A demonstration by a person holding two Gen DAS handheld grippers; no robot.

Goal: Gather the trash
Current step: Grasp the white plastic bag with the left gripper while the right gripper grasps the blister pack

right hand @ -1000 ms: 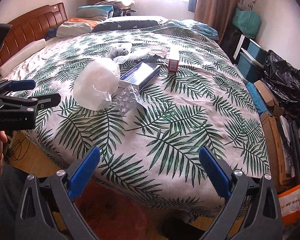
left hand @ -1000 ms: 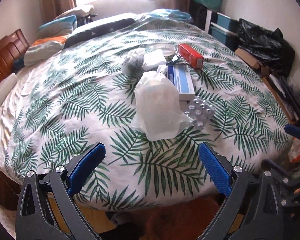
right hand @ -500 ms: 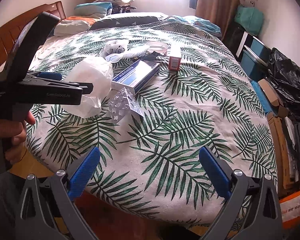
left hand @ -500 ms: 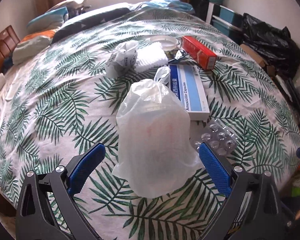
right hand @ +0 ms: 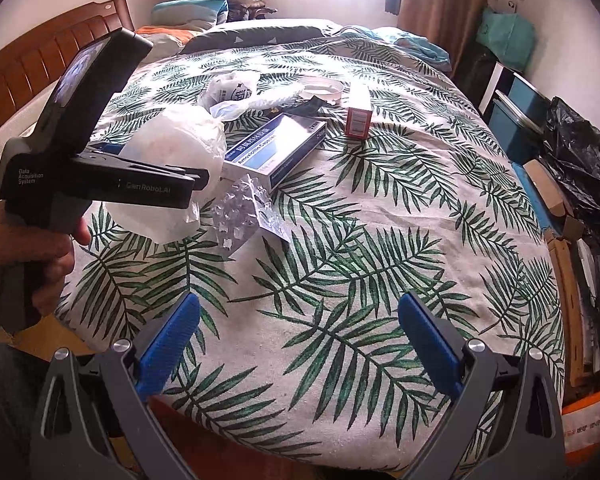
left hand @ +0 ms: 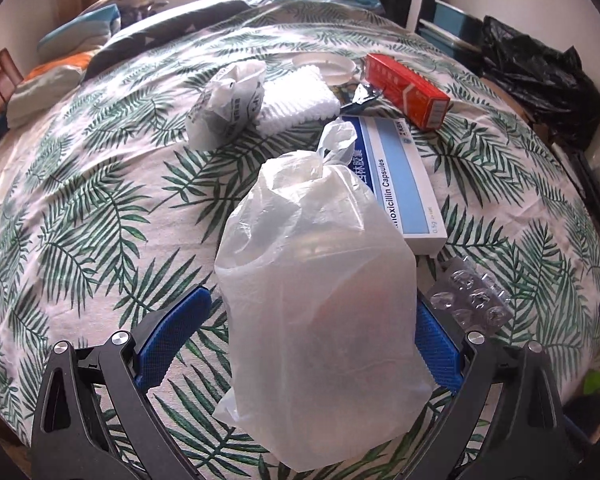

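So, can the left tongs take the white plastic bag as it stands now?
Probably yes: the left tongs are open, with the white plastic bag already between the blue fingers and nothing in the way.

The blue-and-white medicine box [left hand: 396, 184] at about 1 o'clock in the left wrist view carries the partly hidden word "…oxicillin Capsules" along its side, with "0.5g" near its lower corner; Chinese characters beside it are too small to read. In the right wrist view, at 9 o'clock, the left gripper [right hand: 196, 182] bears "GenRobot.AI" on its arm and "Data Acquisition System" on its body. Print on the crumpled white bag [left hand: 228, 104] is illegible.
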